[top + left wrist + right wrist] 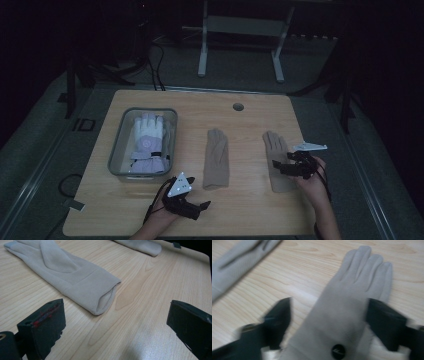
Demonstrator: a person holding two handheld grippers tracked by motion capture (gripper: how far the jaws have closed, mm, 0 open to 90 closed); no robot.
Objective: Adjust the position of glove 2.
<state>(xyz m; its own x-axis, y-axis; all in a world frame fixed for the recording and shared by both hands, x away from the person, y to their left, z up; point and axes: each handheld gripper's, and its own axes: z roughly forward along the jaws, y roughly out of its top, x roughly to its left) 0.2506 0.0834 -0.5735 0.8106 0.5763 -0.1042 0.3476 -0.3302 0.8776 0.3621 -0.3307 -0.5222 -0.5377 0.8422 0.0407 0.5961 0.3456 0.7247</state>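
A: Where's the right glove (276,155)?
B: Right of centre in the high view, flat on the table (250,210). Its long axis runs up the frame, fingertips toward the far edge, cuff toward the person.
A: And the right gripper (278,166)?
B: Over its cuff end. In the right gripper view the jaws stand apart, one on each side of the glove (347,315), not pressing it.
A: The other glove (216,157)?
B: Mid-frame, lying parallel, fingers also pointing up. The left gripper (203,206) sits just below it, jaws wide and empty.
A: Upper left?
B: A tray (118,150) holding a white glove (147,142).
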